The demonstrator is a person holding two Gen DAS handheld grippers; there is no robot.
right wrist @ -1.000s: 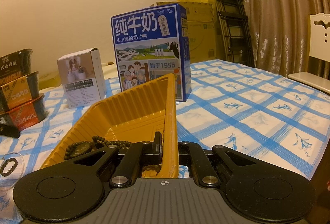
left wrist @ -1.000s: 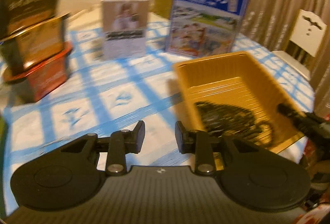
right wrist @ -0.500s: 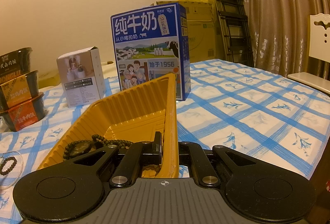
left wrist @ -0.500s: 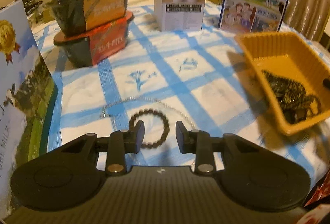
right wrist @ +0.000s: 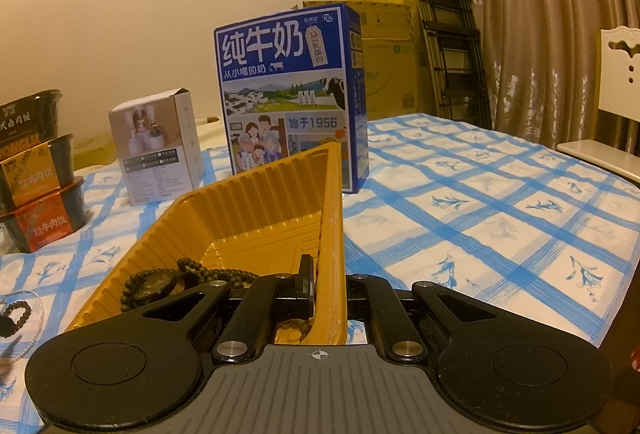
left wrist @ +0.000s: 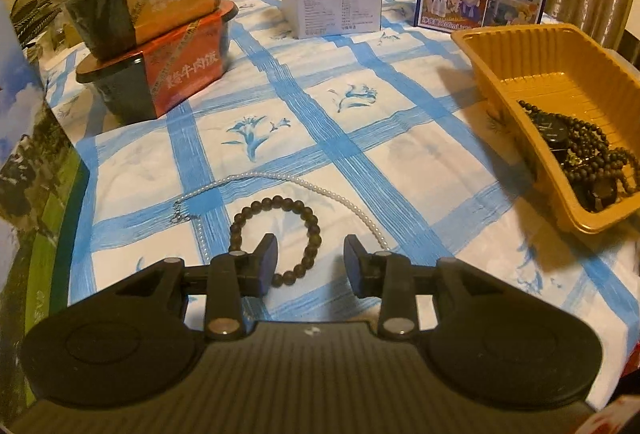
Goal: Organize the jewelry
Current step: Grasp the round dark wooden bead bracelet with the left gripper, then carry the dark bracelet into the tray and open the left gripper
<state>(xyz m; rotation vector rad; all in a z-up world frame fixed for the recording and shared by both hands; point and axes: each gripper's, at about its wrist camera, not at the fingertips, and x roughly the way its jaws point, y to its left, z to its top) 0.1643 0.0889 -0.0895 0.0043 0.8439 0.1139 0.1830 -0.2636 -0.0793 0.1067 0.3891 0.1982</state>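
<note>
While the left gripper [left wrist: 310, 262] is held low over the blue-checked tablecloth [left wrist: 360, 138], its jaws are seen spread wide with nothing between the pads. A dark bead bracelet [left wrist: 276, 234] lies flat on the cloth right in front, at 12 o'clock from the fingers; its near arc falls in the gap between the fingertips, the left fingertip overlapping it in view, contact not clear. A white pearl necklace [left wrist: 320, 190] is draped around the bracelet, running from 10 o'clock to 2 o'clock, loose on the cloth.

At 2 o'clock in the left wrist view a yellow tray [left wrist: 508, 74] is seen, with a dark bead strand [left wrist: 588, 150] and a dark watch [left wrist: 552, 130] piled in its near end.

The right gripper [right wrist: 328, 294] is closed on the tray's right wall [right wrist: 334, 226], one finger inside, one outside. The tray is seen stretching away toward 11 o'clock from this gripper.

A blue milk carton [right wrist: 288, 98] stands upright at 12 o'clock behind the tray, a white box [right wrist: 160, 150] at 10 o'clock, stacked meal bowls [right wrist: 36, 170] at 9 o'clock. A chair [right wrist: 616, 106] is seen at 3 o'clock, off the table.
</note>
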